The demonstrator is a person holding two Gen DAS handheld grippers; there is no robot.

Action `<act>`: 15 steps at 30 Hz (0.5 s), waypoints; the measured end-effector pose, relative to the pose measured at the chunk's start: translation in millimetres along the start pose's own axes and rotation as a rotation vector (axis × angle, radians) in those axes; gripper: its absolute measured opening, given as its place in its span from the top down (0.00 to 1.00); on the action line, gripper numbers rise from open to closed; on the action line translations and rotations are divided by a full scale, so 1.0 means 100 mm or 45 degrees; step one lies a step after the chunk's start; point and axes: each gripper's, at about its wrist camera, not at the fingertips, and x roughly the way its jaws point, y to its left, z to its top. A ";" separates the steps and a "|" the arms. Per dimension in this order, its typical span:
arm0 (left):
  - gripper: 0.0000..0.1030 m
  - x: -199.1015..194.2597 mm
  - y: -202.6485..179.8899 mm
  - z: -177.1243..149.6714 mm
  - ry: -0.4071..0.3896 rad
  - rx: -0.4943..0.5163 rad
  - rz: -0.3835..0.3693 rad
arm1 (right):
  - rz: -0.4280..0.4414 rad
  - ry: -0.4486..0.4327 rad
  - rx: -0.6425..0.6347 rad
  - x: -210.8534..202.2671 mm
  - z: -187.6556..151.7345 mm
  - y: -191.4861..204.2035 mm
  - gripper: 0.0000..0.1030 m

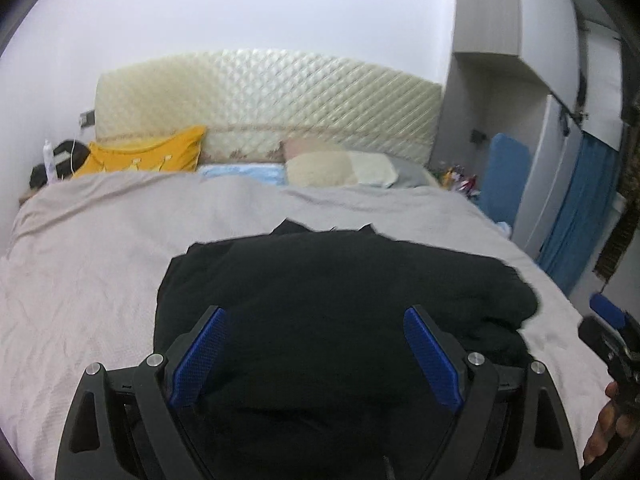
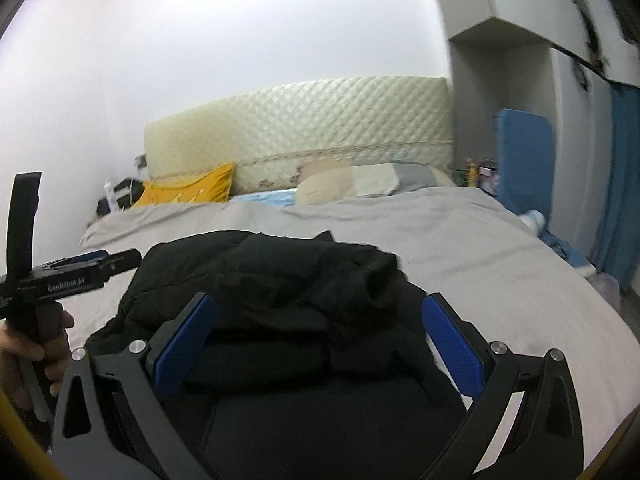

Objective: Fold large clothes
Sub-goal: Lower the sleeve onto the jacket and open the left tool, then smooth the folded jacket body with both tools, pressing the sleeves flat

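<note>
Black garment [image 1: 340, 292] bunched in a thick, uneven fold on the grey bedspread [image 1: 88, 264], near the foot edge of the bed and roughly midway between its two side edges, well apart from the pillows at the head. Left gripper [image 1: 316, 354] over the near part of the cloth, blue pads [image 1: 200, 356] spread wide, nothing pinched between them, dark fabric only showing through the gap below. Right gripper [image 2: 320, 344] likewise wide apart above the same heap, pads [image 2: 452, 344] clear of the cloth as far as can be told (blurred picture, contact at the lowest fold hard to judge). Seen from the right wrist, the left tool at the left border, held in a hand [image 2: 48, 344] beside the garment's left edge. A hand [image 1: 604, 424] also at the right border of the left wrist view, on the other tool. Yellow pillow [image 1: 144, 154] at the head corner on the left, beige pillow [image 1: 336, 168] toward the right, quilted cream headboard [image 1: 272, 100] behind both. Blue curtain [image 1: 576, 216] beyond the bed's right edge.
</note>
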 end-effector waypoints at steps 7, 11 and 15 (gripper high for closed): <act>0.13 0.75 0.12 -0.02 0.095 0.014 0.017 | 0.039 0.068 -0.037 0.94 0.13 0.04 0.14; 0.12 0.91 0.13 -0.07 0.105 0.036 0.018 | 0.028 0.155 -0.025 1.33 0.01 -0.03 0.14; 0.12 0.97 0.10 -0.12 0.120 0.050 0.025 | 0.025 0.178 -0.007 1.50 -0.17 -0.11 0.12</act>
